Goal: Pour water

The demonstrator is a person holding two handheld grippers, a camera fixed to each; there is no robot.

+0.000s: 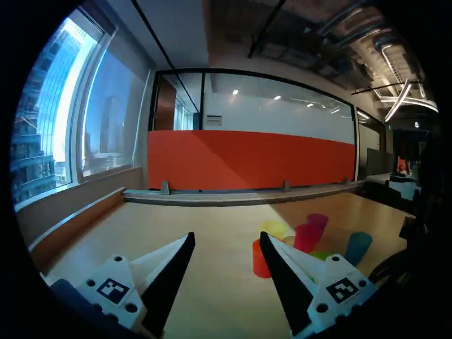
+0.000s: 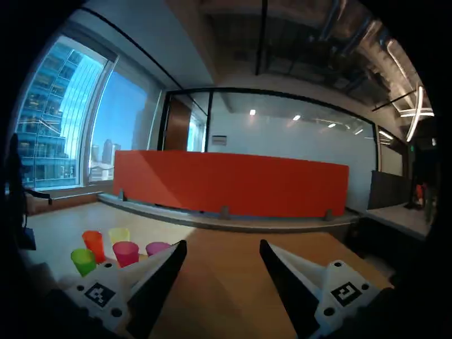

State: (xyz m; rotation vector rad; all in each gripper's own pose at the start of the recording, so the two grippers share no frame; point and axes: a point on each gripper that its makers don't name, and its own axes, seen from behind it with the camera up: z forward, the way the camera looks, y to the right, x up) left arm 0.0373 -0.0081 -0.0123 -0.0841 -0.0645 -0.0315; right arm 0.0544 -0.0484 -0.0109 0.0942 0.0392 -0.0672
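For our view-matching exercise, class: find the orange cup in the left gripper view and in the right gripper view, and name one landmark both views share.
Left gripper view: orange cup low, right of centre, partly behind a finger of the left gripper.
Right gripper view: orange cup lower left, beside a yellow cup.
Shared landmark: the long orange partition across the background.
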